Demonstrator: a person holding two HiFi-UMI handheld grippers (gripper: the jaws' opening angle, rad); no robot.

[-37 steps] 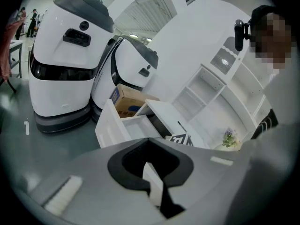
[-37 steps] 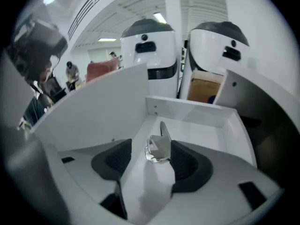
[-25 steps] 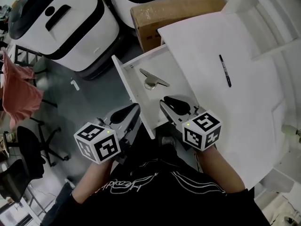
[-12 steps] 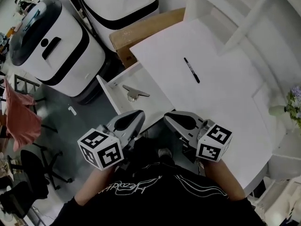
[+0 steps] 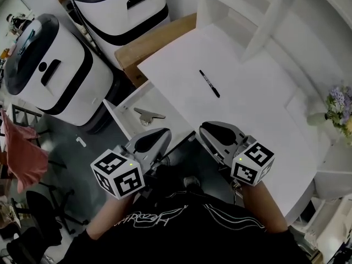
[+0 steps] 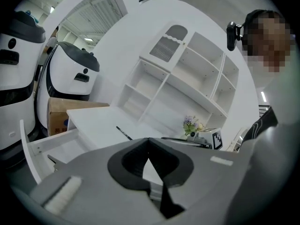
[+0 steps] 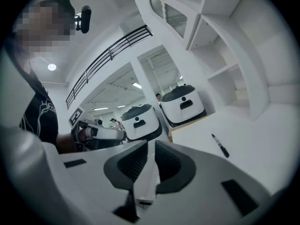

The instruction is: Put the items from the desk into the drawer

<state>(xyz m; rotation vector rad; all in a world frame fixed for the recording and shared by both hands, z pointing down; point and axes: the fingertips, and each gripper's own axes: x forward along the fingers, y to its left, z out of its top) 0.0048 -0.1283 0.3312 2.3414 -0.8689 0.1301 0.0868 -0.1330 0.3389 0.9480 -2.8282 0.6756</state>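
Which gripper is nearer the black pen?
Right. The right gripper is at the desk's near edge, facing the pen; the left gripper is farther left, by the drawer.

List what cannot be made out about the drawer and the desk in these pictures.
- Metal item in the drawer: too small in the head view to identify; mostly hidden behind the gripper's body in the left gripper view.
- Drawer's near end: covered by the left gripper, head view.
- Pen: print too small in every view.
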